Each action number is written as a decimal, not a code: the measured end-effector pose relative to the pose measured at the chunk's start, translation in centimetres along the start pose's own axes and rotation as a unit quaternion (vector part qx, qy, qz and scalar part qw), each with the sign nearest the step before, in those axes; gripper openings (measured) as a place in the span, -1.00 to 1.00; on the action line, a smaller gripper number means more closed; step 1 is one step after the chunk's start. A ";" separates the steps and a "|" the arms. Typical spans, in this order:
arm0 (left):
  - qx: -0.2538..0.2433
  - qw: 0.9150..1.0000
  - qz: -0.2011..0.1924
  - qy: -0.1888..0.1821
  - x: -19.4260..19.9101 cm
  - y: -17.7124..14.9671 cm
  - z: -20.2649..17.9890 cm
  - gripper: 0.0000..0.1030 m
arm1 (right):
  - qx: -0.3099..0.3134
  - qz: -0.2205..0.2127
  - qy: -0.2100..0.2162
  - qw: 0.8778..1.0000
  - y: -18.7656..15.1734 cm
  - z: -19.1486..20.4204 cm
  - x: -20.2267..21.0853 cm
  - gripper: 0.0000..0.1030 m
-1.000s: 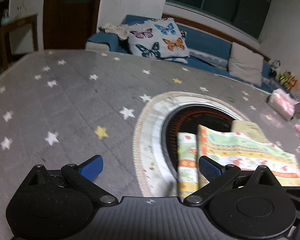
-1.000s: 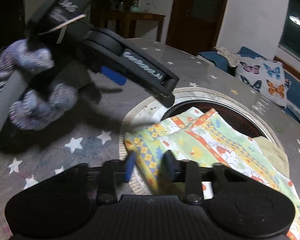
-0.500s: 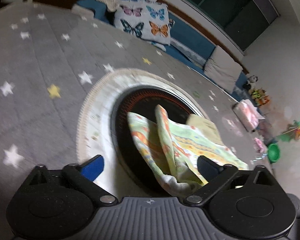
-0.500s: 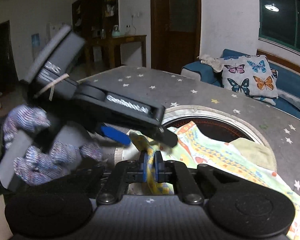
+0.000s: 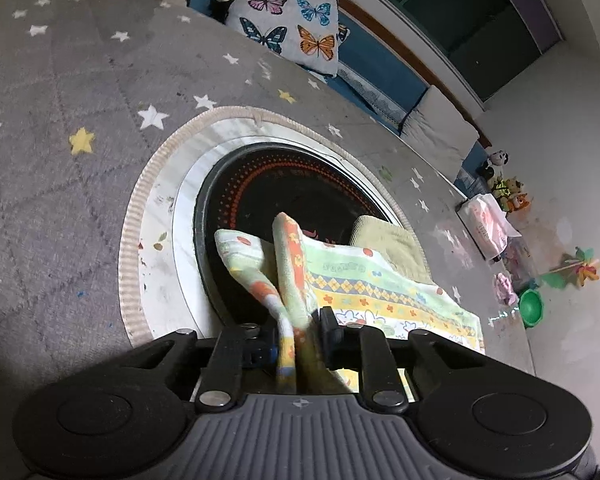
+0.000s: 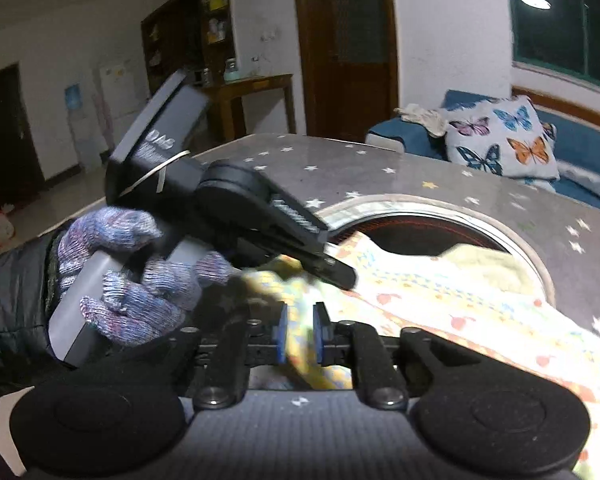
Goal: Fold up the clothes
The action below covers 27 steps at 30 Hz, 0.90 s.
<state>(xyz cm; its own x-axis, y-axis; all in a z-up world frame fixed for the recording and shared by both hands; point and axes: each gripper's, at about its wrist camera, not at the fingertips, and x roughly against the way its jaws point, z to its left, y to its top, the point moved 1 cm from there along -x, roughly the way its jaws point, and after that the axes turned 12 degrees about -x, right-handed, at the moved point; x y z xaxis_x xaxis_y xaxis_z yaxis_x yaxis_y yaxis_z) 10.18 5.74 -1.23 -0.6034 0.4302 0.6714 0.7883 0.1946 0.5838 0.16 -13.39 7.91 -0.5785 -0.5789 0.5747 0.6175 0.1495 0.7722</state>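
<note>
A colourful printed cloth with yellow, green and orange bands lies over the black round centre of the table. My left gripper is shut on a bunched edge of this cloth and holds it lifted. My right gripper is shut on another part of the same cloth. In the right wrist view the left gripper's body, held by a gloved hand, sits just left of my right gripper. A yellowish folded piece lies under the cloth's far side.
The table has a grey star-patterned cover and a black round inset with a pale ring. A butterfly cushion lies on the blue sofa behind. A pink packet sits at the table's right edge. A wooden side table stands by the door.
My left gripper went from open to shut on the cloth edge. My right gripper stayed shut on the cloth. The cloth edge has been lifted and bunched between both grippers.
</note>
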 end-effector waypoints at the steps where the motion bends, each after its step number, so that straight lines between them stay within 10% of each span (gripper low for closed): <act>1: -0.002 1.000 -0.001 0.002 0.0 0.0 -0.1 -0.70 | -0.010 -0.003 -0.009 1.000 0.0 -0.8 0.4 -0.77; 11: -0.026 0.999 -0.006 0.021 0.2 0.1 -0.9 -0.70 | -0.129 -0.037 -0.200 0.971 0.1 -13.8 2.4 -0.51; 20: -0.056 0.997 -0.009 0.043 0.2 0.4 -2.0 -0.70 | -0.207 -0.042 -0.221 0.952 -0.4 -20.0 1.7 -0.19; 27: -0.077 0.996 -0.015 0.046 0.4 1.3 -3.5 -0.77 | -0.215 -0.058 -0.195 0.955 -0.5 -19.3 2.5 -0.79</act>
<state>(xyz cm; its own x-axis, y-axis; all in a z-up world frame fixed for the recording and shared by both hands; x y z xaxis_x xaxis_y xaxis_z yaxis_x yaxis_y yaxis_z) 10.49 3.05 1.39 -0.6397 0.3433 0.6877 0.7466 0.0645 0.6622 8.67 -30.40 3.70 -0.7589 -0.2164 0.6143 0.6507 -0.2896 0.7019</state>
